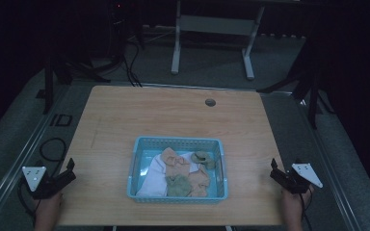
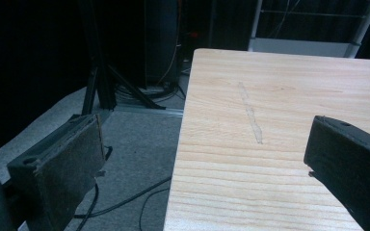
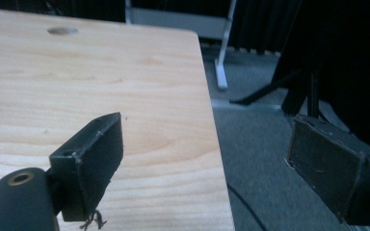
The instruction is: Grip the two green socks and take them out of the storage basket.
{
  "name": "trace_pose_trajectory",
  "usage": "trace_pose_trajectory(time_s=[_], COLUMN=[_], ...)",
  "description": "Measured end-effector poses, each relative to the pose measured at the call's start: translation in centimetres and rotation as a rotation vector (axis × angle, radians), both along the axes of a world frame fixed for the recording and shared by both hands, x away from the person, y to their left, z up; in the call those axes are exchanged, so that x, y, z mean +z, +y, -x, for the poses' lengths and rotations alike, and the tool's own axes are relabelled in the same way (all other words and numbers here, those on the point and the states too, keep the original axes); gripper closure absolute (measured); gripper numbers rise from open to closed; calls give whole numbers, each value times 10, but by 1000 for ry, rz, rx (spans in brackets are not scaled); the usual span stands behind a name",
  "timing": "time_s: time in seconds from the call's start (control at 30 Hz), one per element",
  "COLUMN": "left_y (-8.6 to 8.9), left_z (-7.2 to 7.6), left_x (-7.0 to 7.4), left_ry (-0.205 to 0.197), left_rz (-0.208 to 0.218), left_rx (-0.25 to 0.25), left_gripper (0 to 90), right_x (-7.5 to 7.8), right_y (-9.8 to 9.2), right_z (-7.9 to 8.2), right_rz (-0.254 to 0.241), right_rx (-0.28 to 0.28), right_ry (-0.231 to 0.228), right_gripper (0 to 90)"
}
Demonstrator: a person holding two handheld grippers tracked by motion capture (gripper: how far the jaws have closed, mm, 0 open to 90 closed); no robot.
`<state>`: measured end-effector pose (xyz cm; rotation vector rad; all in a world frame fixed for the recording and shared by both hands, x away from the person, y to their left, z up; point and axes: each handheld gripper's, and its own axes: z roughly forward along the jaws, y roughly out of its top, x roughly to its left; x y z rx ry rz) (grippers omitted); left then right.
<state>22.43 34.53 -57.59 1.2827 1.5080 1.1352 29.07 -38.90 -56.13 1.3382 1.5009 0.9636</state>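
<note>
- A basket (image 1: 177, 141) is set on the table (image 1: 149, 110), near its front edge and about midway across.
- Pieces of cloth (image 1: 180, 172) are piled inside the basket.
- The left gripper (image 1: 63, 179) is held at the table's front left corner, the right gripper (image 1: 280, 176) at its front right corner.
</note>
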Motion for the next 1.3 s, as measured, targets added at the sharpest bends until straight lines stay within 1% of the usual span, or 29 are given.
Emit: trace_pose_trajectory(time_s=[0.07, 0.13, 0.2, 0.27, 0.3, 0.37, 0.5, 0.53, 0.6, 0.67, 0.73, 0.83, 0.9, 1.0, 1.03, 1.17, 1.23, 1.3], left_y=[0, 0, 0, 0, 0, 0, 0, 0, 0, 1, 1, 1, 1, 1, 1, 1, 1, 1], left_z=[0, 0, 0, 0, 0, 0, 0, 0, 0, 0, 0, 0, -1, -1, -1, -1, -1, -1], left_x=[0, 0, 0, 0, 0, 0, 0, 0, 0, 0, 0, 0, 0, 0, 0, 0, 0, 0], left_ry=[0, -1, 1, -2, -2, -1, 1, 2, 2, 2, 1, 3, 3, 4, 3, 5, 7, 6], left_rz=[0, 1, 0, 2, 2, 5, 4, 4, 6, 7, 7, 7, 8, 7, 8, 6, 6, 7], left_rx=[-1, -1, -1, -1, -1, -1, 2, 2, 2, 1, 2, 2, 2, 2, 1, 3, 2, 3], left_gripper=[7, 7, 7, 7, 7, 7, 7, 7, 7, 7, 7, 7, 7, 7, 7, 7, 7, 7], right_x=[0, 0, 0, 0, 0, 0, 4, 6, 7, 7, 8, 11, 12, 14, 15, 17, 17, 17], right_y=[0, 0, 1, 1, 1, 1, -3, -4, -8, -11, -14, -18, -22, -27, -28, -33, -32, -29], right_z=[-1, -2, -2, -3, -3, -5, -10, -11, -14, -15, -16, -16, -17, -16, -15, -14, -13, -13], right_rz=[-1, -6, 0, 1, 8, 8, -18, -28, -48, -55, -64, -63, -75, -57, -57, -58, -32, -4], right_rx=[-22, -20, -32, -18, -22, -6, 33, 49, 64, 55, 59, 81, 115, 147, 153, 215, 245, 287], right_ry=[11, 14, 13, 20, 25, 48, 114, 138, 190, 239, 295, 409, 493, 593, 617, 715, 764, 811], right_gripper=[121, 121, 121, 121, 121, 121, 127, 127, 132, 132, 134, 136, 136, 135, 137, 137, 137, 137])
